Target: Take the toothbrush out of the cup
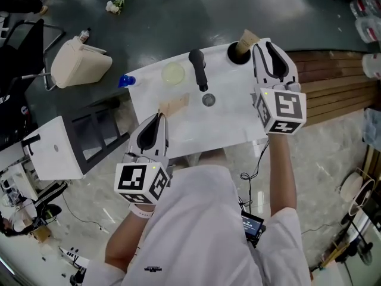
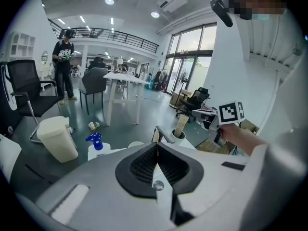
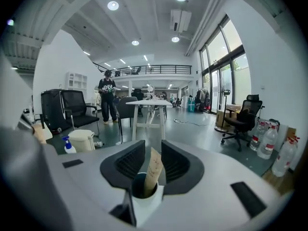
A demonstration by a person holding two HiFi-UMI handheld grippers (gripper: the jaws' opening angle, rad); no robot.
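My right gripper (image 3: 153,149) is straddling, jaws apart, the tan paper-wrapped toothbrush (image 3: 153,170) standing in the white, dark-lined cup (image 3: 144,203), which is hiding its lower end. My left gripper (image 2: 156,146) is hanging clenched.

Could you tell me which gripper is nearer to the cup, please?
Right. The right gripper is at the cup, jaws open astride the toothbrush in it; the left gripper is far off at the counter's near edge.

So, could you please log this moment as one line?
phase: pre-grasp | right gripper: open around toothbrush in cup | left gripper: shut
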